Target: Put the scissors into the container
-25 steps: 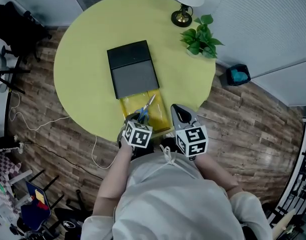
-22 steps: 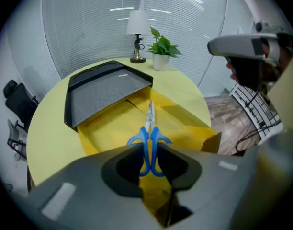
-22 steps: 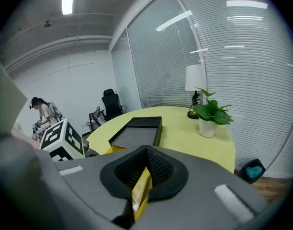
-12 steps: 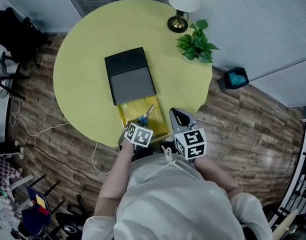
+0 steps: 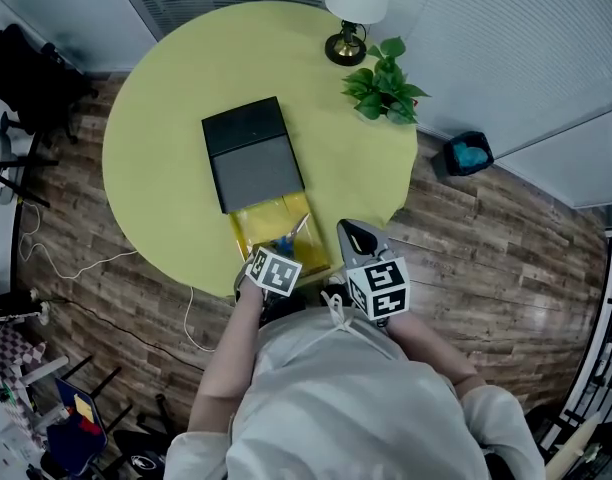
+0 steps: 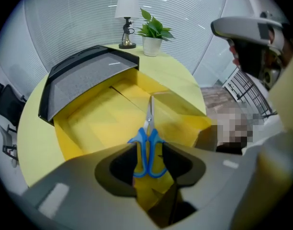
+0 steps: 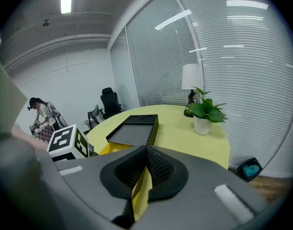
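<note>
**A:** How is the release best finished?

**B:** The scissors [image 6: 148, 137] are seen at lower centre, seemingly laid in the yellow container [image 6: 96, 123]. The left gripper [image 6: 149, 164] has just been opening, and its jaws stand clear of the blue handles. A straight lift is advised.

**A:** And the poses?

**B:** The left gripper is pointed steeply down. The right gripper [image 7: 141, 176], tilted gently, is clamped on the container's wall.

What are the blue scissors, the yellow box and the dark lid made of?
The blue-handled scissors: the handles look like smooth, slightly glossy plastic, and the blades look like shiny pale metal. The yellow box: probably thin card, matte, with flat walls and folded creases. The dark lid: likely stiff card too, with a dull grey face, but that is unsure.
</note>
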Motion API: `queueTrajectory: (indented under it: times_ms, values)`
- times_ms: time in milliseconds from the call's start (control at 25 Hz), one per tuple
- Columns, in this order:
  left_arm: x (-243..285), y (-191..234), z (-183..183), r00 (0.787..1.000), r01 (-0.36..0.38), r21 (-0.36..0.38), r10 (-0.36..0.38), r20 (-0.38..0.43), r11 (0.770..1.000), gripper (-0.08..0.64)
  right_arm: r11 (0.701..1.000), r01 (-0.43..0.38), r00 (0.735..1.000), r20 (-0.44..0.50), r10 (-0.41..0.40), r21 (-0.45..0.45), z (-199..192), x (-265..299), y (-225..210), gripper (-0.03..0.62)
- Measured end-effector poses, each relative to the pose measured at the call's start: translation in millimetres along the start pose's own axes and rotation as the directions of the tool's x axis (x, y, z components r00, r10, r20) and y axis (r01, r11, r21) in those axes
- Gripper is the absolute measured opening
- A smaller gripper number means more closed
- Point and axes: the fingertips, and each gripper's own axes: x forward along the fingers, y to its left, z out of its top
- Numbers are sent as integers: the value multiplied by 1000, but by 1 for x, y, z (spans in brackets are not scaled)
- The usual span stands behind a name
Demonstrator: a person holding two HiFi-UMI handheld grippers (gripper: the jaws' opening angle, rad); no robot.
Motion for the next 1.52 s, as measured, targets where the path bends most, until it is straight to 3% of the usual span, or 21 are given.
queueTrajectory:
  times_ms: [200, 280, 360, 480, 680, 880, 1000, 1160, 1240, 1360, 1520]
  values:
    - [-12, 2, 3, 999, 1, -45, 1, 51, 999, 196, 1000, -5, 1000, 0, 5, -4, 1, -1, 0, 0]
    - [-23, 5, 9, 993, -17, -72, 25, 112, 997, 192, 1000, -9, 1000, -1, 9, -7, -1, -1, 2, 2]
    - [-43, 13, 23, 974, -44, -125, 70, 215, 991, 156, 1000, -14, 1000, -1, 14, -12, -1, -2, 5, 0]
    - [-78, 25, 47, 926, -63, -197, 131, 354, 978, 102, 1000, -22, 1000, 2, 22, -21, 1, -1, 9, 2]
    - [-134, 39, 71, 826, -59, -281, 205, 525, 958, 6, 999, -33, 999, 21, 34, -40, 8, -2, 20, 0]
    - [-188, 39, 86, 717, -34, -301, 233, 657, 953, 6, 998, -34, 998, 51, 37, -58, 20, -6, 28, 0]
    - [-218, 41, 93, 624, -48, -292, 257, 738, 955, 6, 997, -37, 997, 71, 42, -67, 26, -7, 33, 0]
    - [-253, 49, 93, 474, -117, -291, 311, 824, 950, 6, 995, -51, 992, 109, 60, -80, 36, -10, 42, 0]
    - [-263, 52, 90, 423, -140, -283, 316, 849, 949, 6, 995, -51, 990, 124, 61, -88, 40, -11, 46, 1]
    - [-271, 51, 86, 386, -144, -264, 299, 873, 954, 6, 994, -47, 987, 146, 61, -99, 45, -12, 50, 0]
    - [-275, 54, 79, 376, -124, -281, 308, 874, 952, 6, 990, -56, 982, 171, 78, -129, 50, -16, 58, 0]
